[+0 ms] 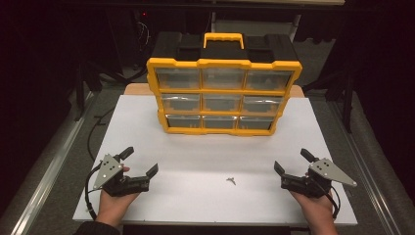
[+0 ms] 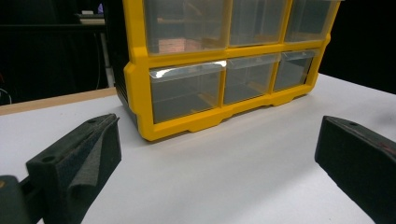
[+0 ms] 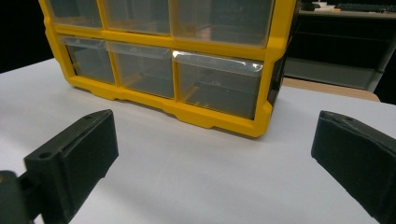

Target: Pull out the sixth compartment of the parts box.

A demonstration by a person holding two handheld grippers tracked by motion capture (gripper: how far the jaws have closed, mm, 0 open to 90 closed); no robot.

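A yellow and black organizer case [image 1: 223,95] stands upright at the back of the white table [image 1: 147,132], with clear drawers in three rows and a yellow handle [image 1: 223,38] on top. Its lower drawers fill the left gripper view [image 2: 219,84] and the right gripper view [image 3: 187,79]. A small metal part [image 1: 231,180] lies near the table's front middle. My left gripper [image 1: 139,161] rests open at the front left, and my right gripper [image 1: 292,160] rests open at the front right. Both have nothing between their jaws.
The table's left edge [image 1: 93,166] and right edge [image 1: 337,161] drop off to a grey floor with metal rails. Dark furniture stands behind the case. A wooden strip [image 2: 56,100] runs along the table's far side.
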